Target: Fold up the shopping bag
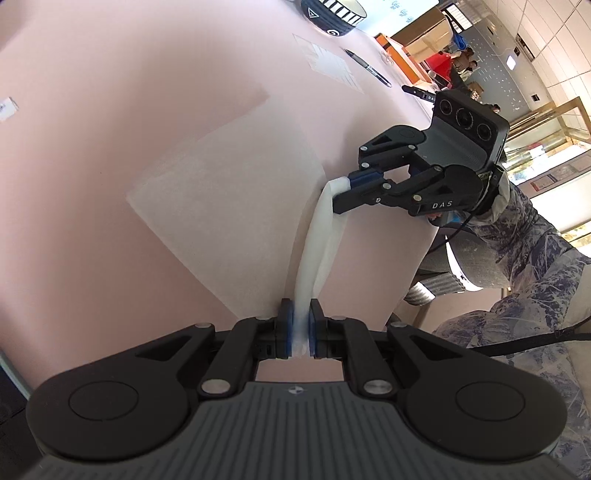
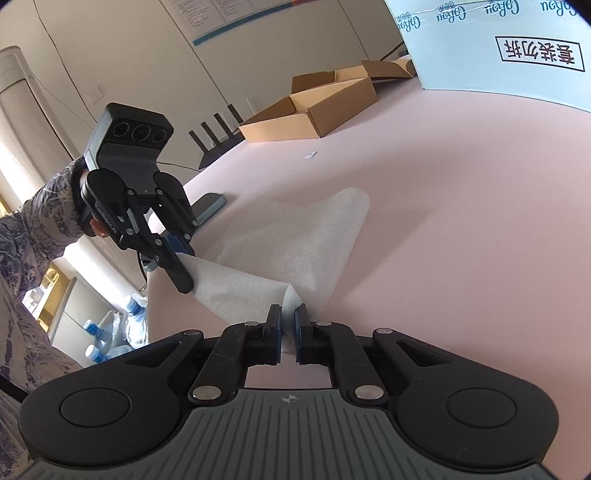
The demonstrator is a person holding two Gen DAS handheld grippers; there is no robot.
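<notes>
place: office or lab | cues: notice board [image 2: 207,14]; cardboard boxes [image 2: 314,107]; router [image 2: 214,142]; pen [image 1: 110,68]

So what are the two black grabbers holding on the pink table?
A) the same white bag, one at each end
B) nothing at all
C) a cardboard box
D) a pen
A: the left gripper and the right gripper each pinch an edge of the white bag, and a strip of it stretches between them above the pink table. The pen and the cardboard box lie untouched farther away.
</notes>
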